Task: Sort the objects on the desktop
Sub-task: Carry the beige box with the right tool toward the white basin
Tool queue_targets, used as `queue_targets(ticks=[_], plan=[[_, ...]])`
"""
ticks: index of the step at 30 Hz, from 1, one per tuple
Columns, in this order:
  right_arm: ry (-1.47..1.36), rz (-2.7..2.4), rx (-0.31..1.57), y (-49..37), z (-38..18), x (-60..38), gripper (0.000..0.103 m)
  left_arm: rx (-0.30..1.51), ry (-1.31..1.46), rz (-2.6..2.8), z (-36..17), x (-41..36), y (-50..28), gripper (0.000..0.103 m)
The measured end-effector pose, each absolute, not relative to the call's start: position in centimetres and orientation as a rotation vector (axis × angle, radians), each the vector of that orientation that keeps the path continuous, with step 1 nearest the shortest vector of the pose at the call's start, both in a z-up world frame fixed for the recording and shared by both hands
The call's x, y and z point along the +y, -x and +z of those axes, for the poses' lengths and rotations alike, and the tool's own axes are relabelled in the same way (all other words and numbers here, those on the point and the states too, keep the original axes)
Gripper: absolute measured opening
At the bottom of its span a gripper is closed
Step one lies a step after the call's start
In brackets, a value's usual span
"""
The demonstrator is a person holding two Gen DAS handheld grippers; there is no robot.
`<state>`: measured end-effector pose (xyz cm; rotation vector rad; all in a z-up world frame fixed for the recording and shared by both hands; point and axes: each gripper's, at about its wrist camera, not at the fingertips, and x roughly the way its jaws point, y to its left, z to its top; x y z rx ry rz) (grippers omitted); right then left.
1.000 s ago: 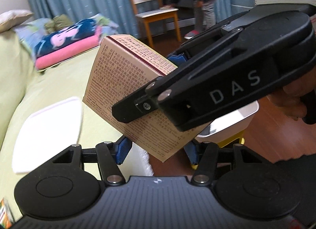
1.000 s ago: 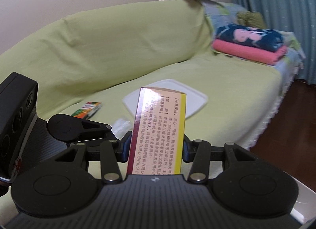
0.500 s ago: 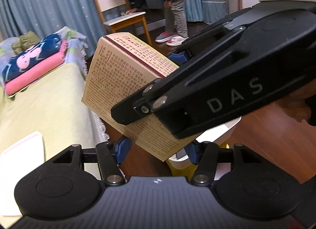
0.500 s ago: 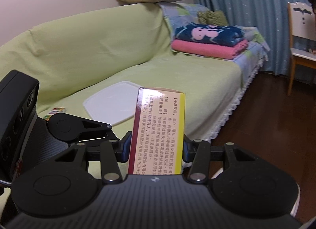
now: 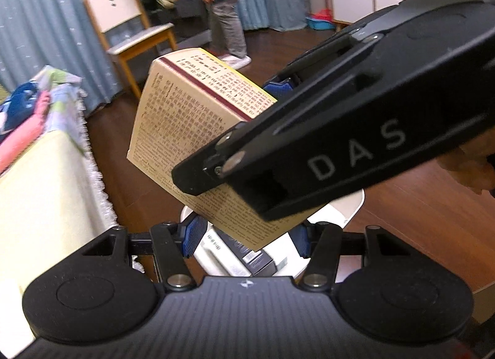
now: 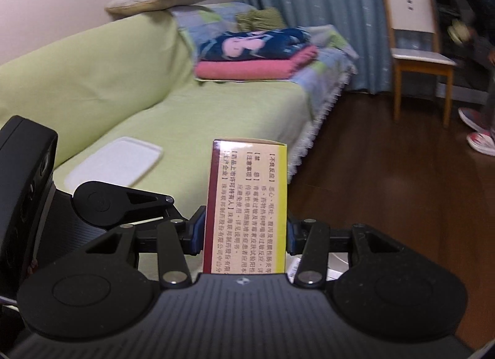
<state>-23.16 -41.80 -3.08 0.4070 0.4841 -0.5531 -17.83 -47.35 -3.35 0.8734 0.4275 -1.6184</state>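
The right gripper (image 6: 244,235) was clamped on the printed box (image 6: 247,204), held above a white bin (image 5: 346,210). The left gripper (image 5: 247,240) stood open below it, possibly not touching.

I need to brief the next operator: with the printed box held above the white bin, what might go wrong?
1. The tan printed cardboard box is pinched only at its narrow sides by the right gripper; it may twist or slip.
2. The white plastic bin already holds packages, so the box may land crooked.
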Motion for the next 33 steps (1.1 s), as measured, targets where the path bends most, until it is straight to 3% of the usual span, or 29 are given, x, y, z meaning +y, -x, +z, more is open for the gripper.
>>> queue_targets(ticks=[8, 20, 33], plan=[[-0.448, -0.647, 0.539, 24.0, -7.0, -44.6, 0.041, 0.481, -0.900, -1.693, -7.5, -51.6, 18.4, 0.060], [-0.522, -0.657, 0.591, 23.4, -11.4, -45.3, 0.041, 0.479, -0.996, -1.663, -11.5, -52.1, 18.5, 0.060], [-0.632, -0.684, 0.579, 23.2, -12.8, -46.1, 0.041, 0.441, -1.070, -1.608, -13.4, -52.8, 18.5, 0.060]])
